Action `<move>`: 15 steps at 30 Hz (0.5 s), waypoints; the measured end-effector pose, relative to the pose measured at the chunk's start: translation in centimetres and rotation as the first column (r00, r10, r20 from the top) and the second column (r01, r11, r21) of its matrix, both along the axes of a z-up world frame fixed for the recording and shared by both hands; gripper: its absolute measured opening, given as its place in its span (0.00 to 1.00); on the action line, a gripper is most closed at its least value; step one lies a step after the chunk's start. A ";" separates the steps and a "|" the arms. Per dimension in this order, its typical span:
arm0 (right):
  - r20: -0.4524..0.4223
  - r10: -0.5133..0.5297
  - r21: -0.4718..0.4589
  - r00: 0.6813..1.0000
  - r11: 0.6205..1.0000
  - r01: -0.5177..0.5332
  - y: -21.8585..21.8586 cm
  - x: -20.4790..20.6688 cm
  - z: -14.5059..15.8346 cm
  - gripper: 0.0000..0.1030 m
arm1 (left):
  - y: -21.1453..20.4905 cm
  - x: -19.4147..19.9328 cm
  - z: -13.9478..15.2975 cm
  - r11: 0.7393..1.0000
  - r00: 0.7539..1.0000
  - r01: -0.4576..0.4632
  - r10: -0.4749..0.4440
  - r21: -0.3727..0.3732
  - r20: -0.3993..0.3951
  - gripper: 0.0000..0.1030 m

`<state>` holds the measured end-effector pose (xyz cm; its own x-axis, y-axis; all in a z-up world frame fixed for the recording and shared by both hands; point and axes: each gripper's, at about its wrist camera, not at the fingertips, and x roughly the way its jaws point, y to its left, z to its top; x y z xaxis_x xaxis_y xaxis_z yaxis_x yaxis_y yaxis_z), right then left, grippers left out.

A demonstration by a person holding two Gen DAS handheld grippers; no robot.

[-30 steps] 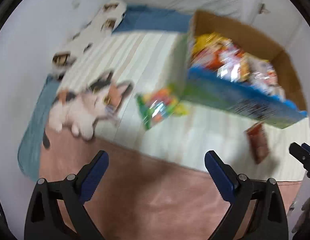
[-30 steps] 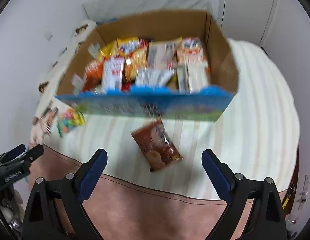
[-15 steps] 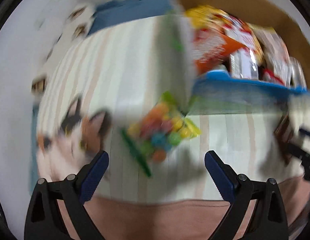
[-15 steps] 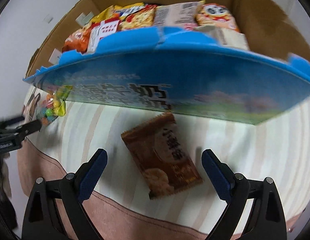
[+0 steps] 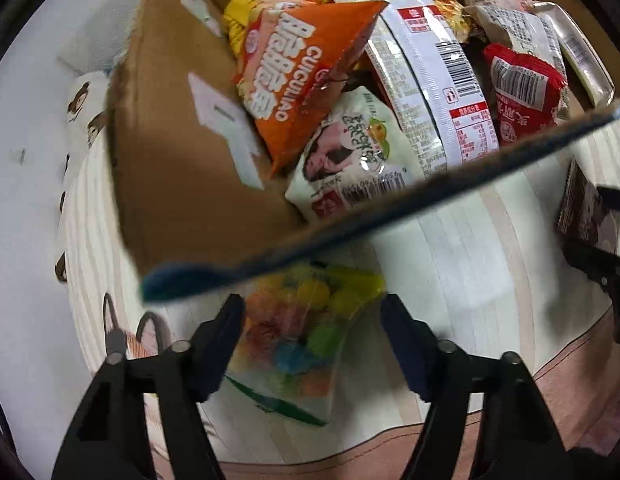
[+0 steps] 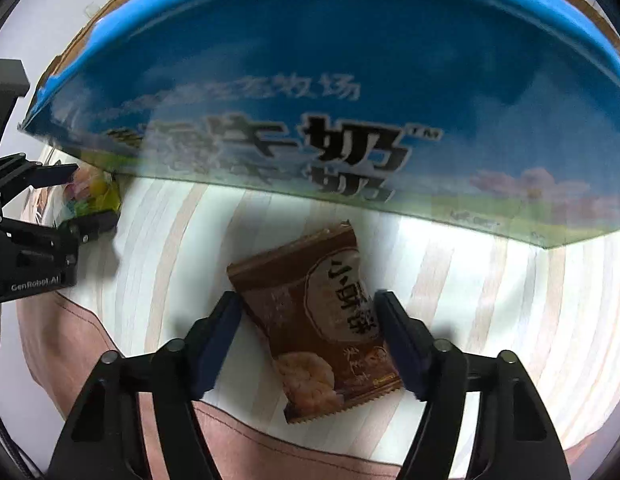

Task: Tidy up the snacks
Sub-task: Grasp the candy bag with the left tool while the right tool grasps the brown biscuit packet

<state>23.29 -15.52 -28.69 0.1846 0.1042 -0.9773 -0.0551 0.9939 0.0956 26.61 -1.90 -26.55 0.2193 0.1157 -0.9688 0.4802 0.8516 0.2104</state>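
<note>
Both grippers point down at loose packets lying on the striped sheet in front of the box, whose inside is already crowded with snacks.

The left gripper straddles the candy bag, which lies partly tucked under the box's front edge. Its jaws have just been closing and stand at a middling width. The left pad looks to be at the bag's edge, but blur makes it hard to say whether either pad presses yet.

The right gripper straddles the brown packet, which lies askew just before the box. Its jaws have just been closing too; the right pad meets the packet's edge, the left stands just clear.

To do this well, each gripper should finish closing on the packet's body rather than a thin seam, lift straight up to clear the box wall, and only then carry over the rim. The candy bag needs drawing out from under the edge before rising, or it may snag.
</note>
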 end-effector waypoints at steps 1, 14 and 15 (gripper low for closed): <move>-0.006 -0.011 0.007 1.000 1.000 0.011 -0.2 -0.4 -0.1 0.66 | 0.0 -0.3 0.2 1.000 1.000 -0.019 0.019 -0.013 -0.002 0.58; -0.090 -0.123 0.123 0.988 0.983 0.134 0.1 -6.1 -1.4 0.67 | 1.9 -9.5 -1.6 0.896 0.924 -0.351 0.284 -0.273 -0.255 0.58; -0.102 -0.134 0.129 0.986 0.981 0.146 0.0 -6.1 -1.6 0.67 | 2.0 -9.7 -2.0 0.887 0.911 -0.371 0.290 -0.275 -0.292 0.60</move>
